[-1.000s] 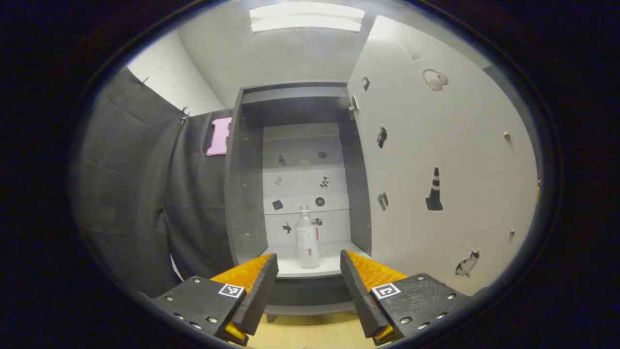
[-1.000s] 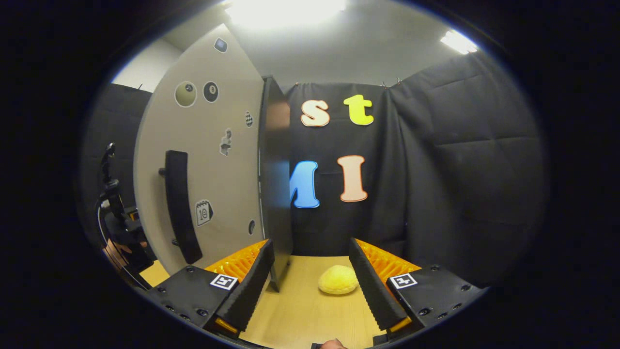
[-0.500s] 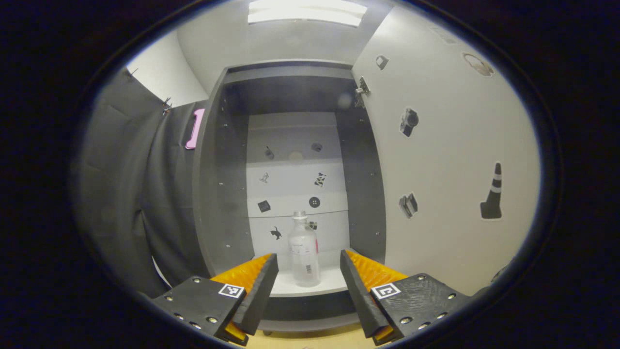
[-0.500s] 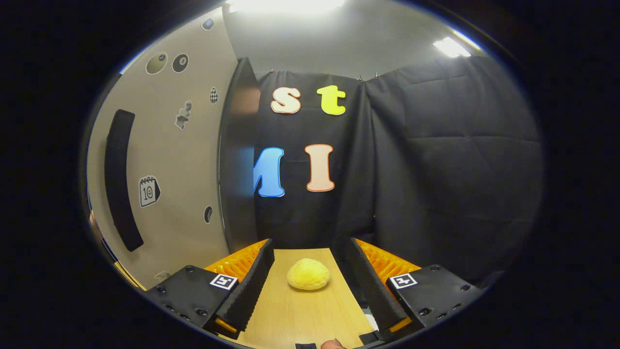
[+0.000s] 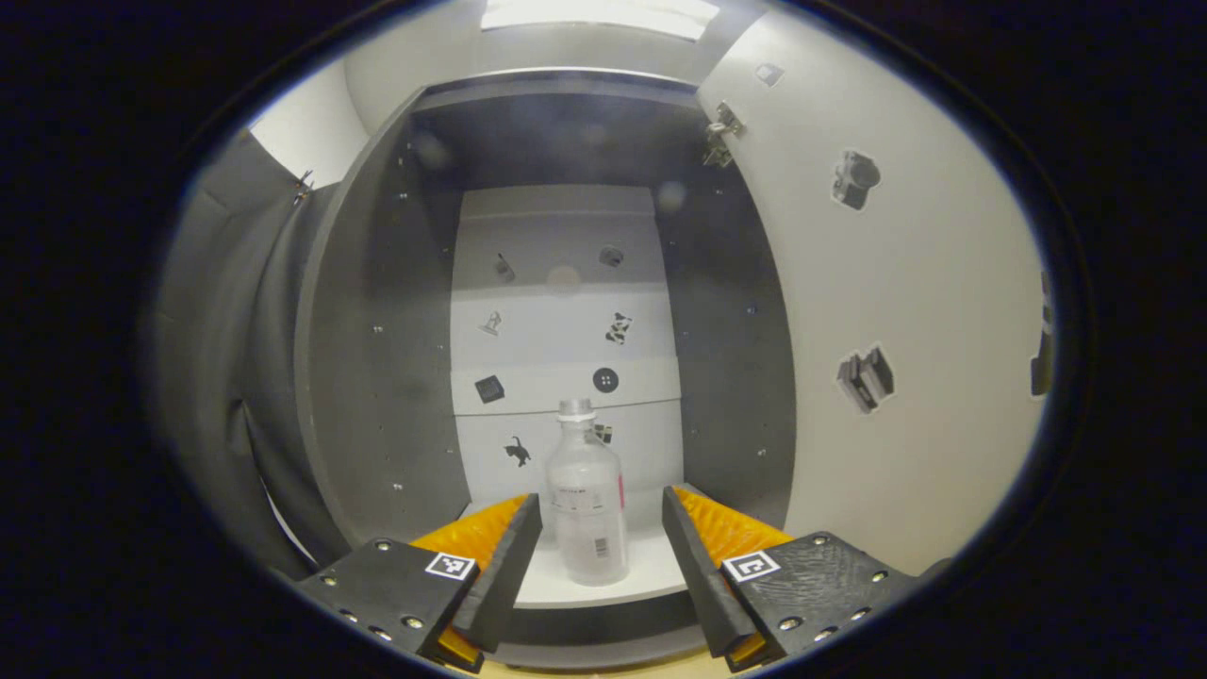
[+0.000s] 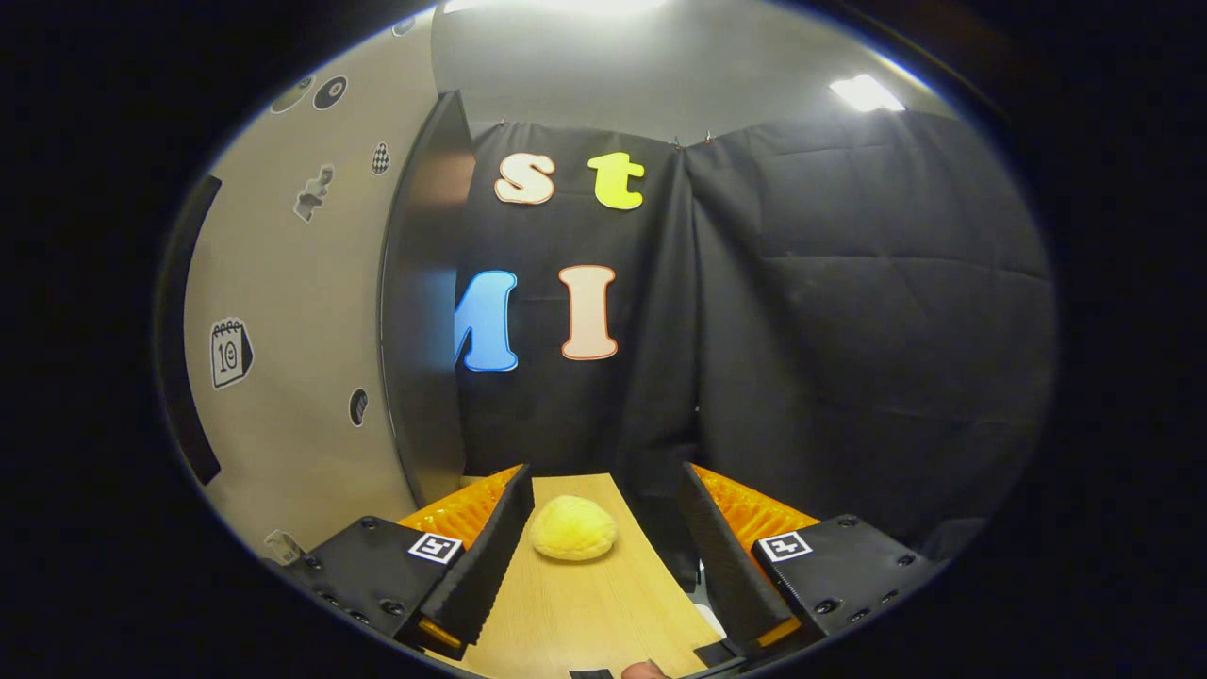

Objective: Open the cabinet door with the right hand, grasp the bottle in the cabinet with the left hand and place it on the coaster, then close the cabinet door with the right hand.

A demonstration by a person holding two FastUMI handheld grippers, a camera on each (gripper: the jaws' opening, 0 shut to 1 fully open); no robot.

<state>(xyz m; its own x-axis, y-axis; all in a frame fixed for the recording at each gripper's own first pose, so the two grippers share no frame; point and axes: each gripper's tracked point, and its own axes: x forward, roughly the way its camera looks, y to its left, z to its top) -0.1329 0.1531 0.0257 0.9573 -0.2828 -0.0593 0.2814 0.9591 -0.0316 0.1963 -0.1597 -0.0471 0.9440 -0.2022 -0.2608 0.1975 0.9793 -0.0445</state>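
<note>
A clear plastic bottle [image 5: 586, 495] with a white cap stands upright on the white bottom shelf [image 5: 651, 577] of the dark grey cabinet [image 5: 377, 311]. The cabinet door [image 5: 905, 311] is swung open on the right of the left gripper view. My left gripper [image 5: 598, 514] is open, close in front of the bottle, which shows between the fingers without touching them. In the right gripper view my right gripper [image 6: 603, 490] is open and holds nothing; the door's outer face [image 6: 283, 311] with its dark handle [image 6: 184, 396] stands at the left.
A yellow sponge-like lump [image 6: 572, 527] lies on the wooden table [image 6: 585, 613] just past my right gripper's fingers. Black cloth walls [image 6: 849, 330] close off the table behind and to the right. Small stickers dot the cabinet's back panel [image 5: 566, 330] and the door.
My left gripper has moved forward toward the cabinet, so the bottle looms larger between its fingers. The right gripper has swung right, pushing the door and its handle to the left edge.
</note>
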